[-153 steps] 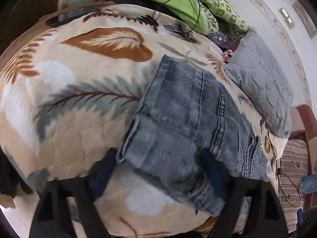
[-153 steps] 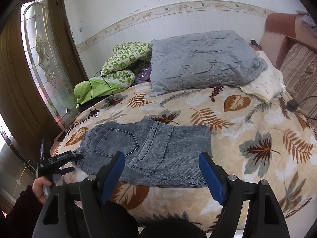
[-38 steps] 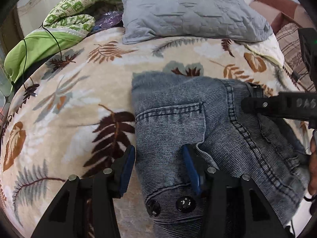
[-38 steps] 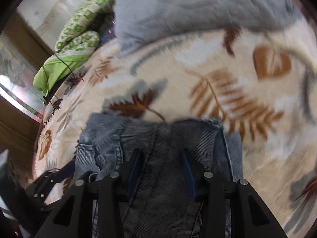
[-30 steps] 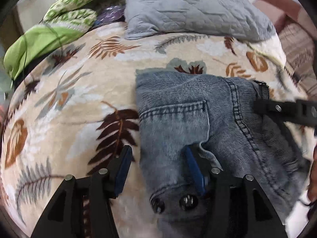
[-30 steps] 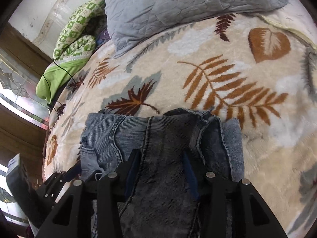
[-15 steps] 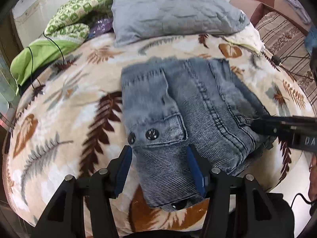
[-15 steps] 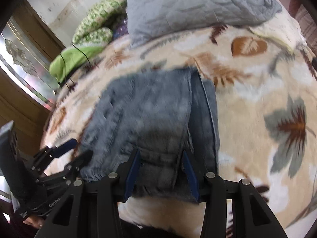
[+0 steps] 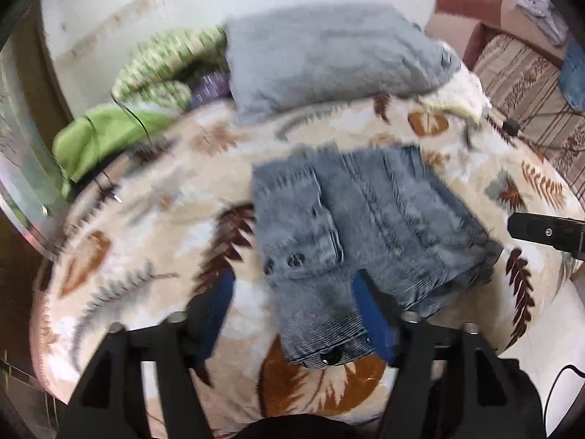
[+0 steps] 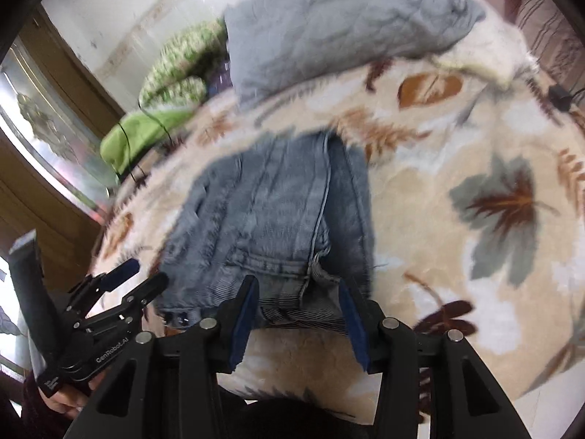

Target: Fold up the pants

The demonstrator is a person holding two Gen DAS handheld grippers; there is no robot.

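Your left gripper (image 9: 292,311) is spread wide and holds nothing. The folded pants (image 9: 358,226) lie flat on the leaf blanket (image 9: 146,219), just ahead of its blue fingers (image 9: 369,311). Your right gripper (image 10: 298,314) is spread too, with the near edge of the pants (image 10: 278,219) just in front of it. A gray pillow (image 9: 329,58) lies farther ahead.

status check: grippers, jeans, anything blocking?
Left gripper open, holding nothing. Right gripper open, empty, at the near edge of the jeans. Jeans folded on the leaf blanket. Nothing on top of them.
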